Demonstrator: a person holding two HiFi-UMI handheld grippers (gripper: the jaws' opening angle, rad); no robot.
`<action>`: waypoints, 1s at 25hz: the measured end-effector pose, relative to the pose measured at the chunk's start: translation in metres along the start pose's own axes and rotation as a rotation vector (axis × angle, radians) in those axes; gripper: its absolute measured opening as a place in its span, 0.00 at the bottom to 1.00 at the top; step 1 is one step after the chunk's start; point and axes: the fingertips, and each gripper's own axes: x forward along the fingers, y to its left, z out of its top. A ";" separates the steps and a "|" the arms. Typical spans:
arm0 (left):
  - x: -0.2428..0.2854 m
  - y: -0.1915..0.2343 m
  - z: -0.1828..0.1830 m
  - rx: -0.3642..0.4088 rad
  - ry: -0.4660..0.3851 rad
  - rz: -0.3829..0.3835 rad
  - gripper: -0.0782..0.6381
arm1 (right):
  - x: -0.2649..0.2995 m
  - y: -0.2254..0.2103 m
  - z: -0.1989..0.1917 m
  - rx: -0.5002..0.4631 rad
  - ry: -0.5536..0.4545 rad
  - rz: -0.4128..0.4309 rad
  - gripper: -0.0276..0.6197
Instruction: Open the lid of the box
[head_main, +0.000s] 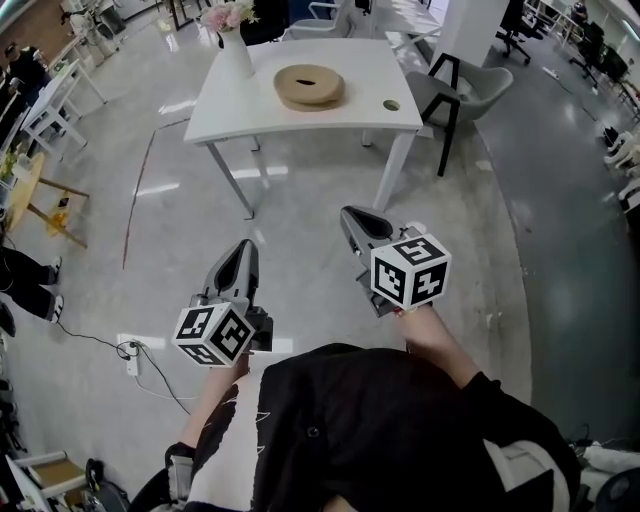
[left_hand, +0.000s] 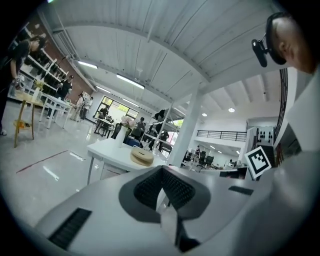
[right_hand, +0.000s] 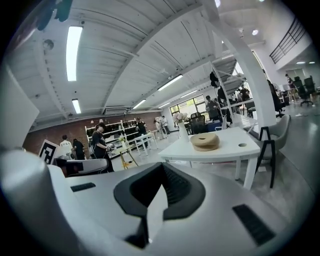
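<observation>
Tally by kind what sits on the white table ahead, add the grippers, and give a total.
Round tan box: 1
Vase of flowers: 1
Grippers: 2 (left gripper, right gripper)
Total: 4

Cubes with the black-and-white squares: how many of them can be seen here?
2. One cube sits at the back of the left gripper, low and left in the head view; the other is on the right gripper. None seems hidden.
</observation>
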 end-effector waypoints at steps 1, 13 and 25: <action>0.002 0.001 0.000 -0.011 -0.006 -0.002 0.12 | 0.002 -0.001 0.001 -0.002 0.000 0.001 0.05; 0.027 0.020 -0.017 -0.033 0.057 0.025 0.12 | 0.022 -0.021 -0.014 0.024 0.051 -0.009 0.05; 0.087 0.043 0.004 -0.023 0.056 -0.026 0.12 | 0.070 -0.051 -0.002 0.049 0.067 -0.046 0.05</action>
